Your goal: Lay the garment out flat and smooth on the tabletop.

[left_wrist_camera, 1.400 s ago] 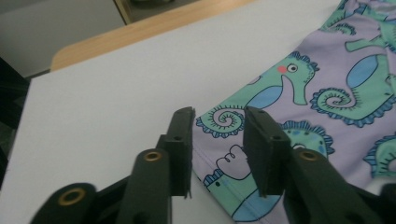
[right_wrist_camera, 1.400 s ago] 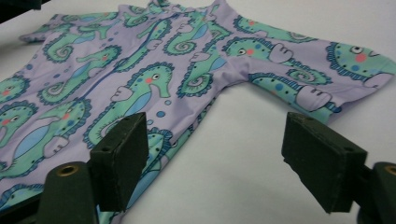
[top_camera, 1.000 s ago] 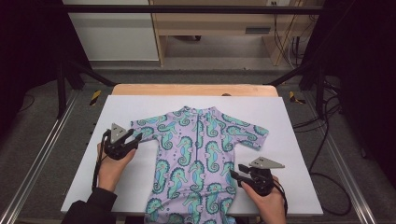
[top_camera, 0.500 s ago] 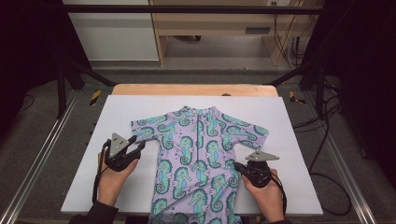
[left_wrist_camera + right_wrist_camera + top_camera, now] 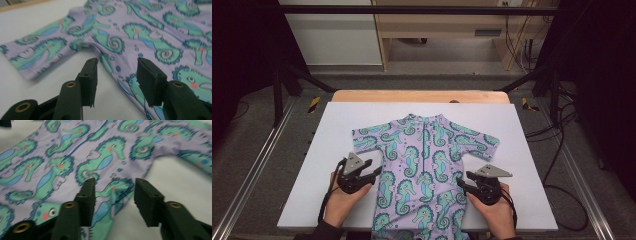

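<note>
A child's lilac short-sleeved shirt [image 5: 427, 155] printed with green seahorses lies flat on the white table top [image 5: 337, 130], its hem hanging over the near edge. My left gripper [image 5: 374, 172] is at the shirt's left side seam. In the left gripper view its jaws [image 5: 117, 67] have just been opening and stand apart, with the seam edge [image 5: 112, 62] between them, untouched by the pads. My right gripper [image 5: 463, 180] is at the right side seam. Its jaws [image 5: 113, 186] have just been opening too, and the shirt's edge [image 5: 117, 195] lies loose between them.
A wooden table edge [image 5: 422, 96] shows behind the white top. Metal rails [image 5: 257, 165] run along both sides, and cables [image 5: 557, 150] trail on the floor at the right. A cabinet [image 5: 332, 35] and a wooden shelf [image 5: 452, 25] stand beyond.
My left gripper has slid toward the person and a little to the right along the shirt's left side. The right gripper has kept its place. The shirt lies as before.
</note>
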Tool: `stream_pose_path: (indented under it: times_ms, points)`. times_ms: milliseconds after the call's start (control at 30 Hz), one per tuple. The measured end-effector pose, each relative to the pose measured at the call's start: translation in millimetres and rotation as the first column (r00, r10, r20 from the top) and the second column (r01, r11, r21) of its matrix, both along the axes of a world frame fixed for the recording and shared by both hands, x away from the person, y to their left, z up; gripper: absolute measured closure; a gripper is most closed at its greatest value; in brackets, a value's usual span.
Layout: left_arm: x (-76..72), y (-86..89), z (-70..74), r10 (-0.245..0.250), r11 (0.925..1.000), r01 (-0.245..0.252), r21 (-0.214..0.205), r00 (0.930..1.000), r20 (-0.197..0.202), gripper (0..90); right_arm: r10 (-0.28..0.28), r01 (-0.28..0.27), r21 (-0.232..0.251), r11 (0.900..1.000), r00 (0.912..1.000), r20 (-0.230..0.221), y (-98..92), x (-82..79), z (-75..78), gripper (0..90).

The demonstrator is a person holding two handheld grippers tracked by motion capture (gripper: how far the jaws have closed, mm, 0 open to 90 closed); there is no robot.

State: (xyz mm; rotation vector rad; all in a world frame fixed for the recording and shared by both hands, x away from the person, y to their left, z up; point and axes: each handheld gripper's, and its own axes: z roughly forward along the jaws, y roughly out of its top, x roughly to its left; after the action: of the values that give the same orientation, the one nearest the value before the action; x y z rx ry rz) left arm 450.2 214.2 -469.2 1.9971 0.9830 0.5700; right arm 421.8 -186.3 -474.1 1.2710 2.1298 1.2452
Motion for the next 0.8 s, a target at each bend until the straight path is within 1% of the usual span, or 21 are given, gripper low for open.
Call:
stream_pose_path:
  times_ms: [100, 200, 267, 333, 367, 467, 533, 600, 700, 800]
  points:
    - [1.7, -8.0, -7.9, -0.016, 0.9992, 0.017, 0.035, 0.9989, -0.044, 57.0, -0.025, 0.025, 0.01, 0.9996, 0.9994, 0.023, -5.0, -0.3, 0.9, 45.4]
    - [3.8, -12.3, -12.2, -0.03, 0.9988, 0.033, 0.036, 0.9962, -0.082, 61.2, -0.043, 0.043, 0.015, 0.999, 0.9988, 0.025, -8.4, -0.7, 0.3, 45.0]
    - [4.5, -14.1, -14.6, -0.043, 0.9981, 0.047, 0.04, 0.9936, -0.104, 66.3, -0.052, 0.051, 0.02, 0.9985, 0.9983, 0.025, -10.5, -0.6, 0.0, 44.8]
    - [4.5, -13.7, -15.9, -0.046, 0.9981, 0.05, 0.034, 0.9935, -0.104, 72.3, -0.063, 0.062, 0.025, 0.9978, 0.9974, 0.036, -13.4, -0.7, 0.9, 44.8]
    - [4.6, -13.2, -16.1, -0.052, 0.998, 0.055, 0.03, 0.9932, -0.105, 77.5, -0.071, 0.069, 0.031, 0.9971, 0.9967, 0.039, -15.0, -0.8, 1.4, 44.8]
    - [4.0, -11.5, -17.2, -0.059, 0.9981, 0.061, 0.013, 0.9929, -0.103, 87.9, -0.091, 0.088, 0.043, 0.9951, 0.9945, 0.053, -19.9, -1.3, 2.7, 44.8]
    - [2.4, -11.7, -16.7, -0.059, 0.9977, 0.062, 0.028, 0.9938, -0.094, 89.0, -0.103, 0.1, 0.046, 0.9939, 0.9929, 0.059, -22.2, -1.6, 2.8, 44.9]
    - [0.4, -10.0, -16.4, -0.051, 0.9981, 0.054, 0.029, 0.9949, -0.087, 89.1, -0.11, 0.107, 0.046, 0.9932, 0.9918, 0.065, -24.1, -2.0, 3.1, 44.8]
    - [-2.2, -5.5, -16.5, -0.041, 0.999, 0.043, 0.016, 0.9957, -0.083, 89.1, -0.117, 0.114, 0.047, 0.9924, 0.99, 0.079, -26.3, -2.7, 4.0, 44.3]
    - [-4.2, -3.0, -15.9, -0.033, 0.9994, 0.033, 0.01, 0.997, -0.071, 88.9, -0.12, 0.116, 0.045, 0.9922, 0.9886, 0.091, -27.4, -2.8, 4.2, 41.7]
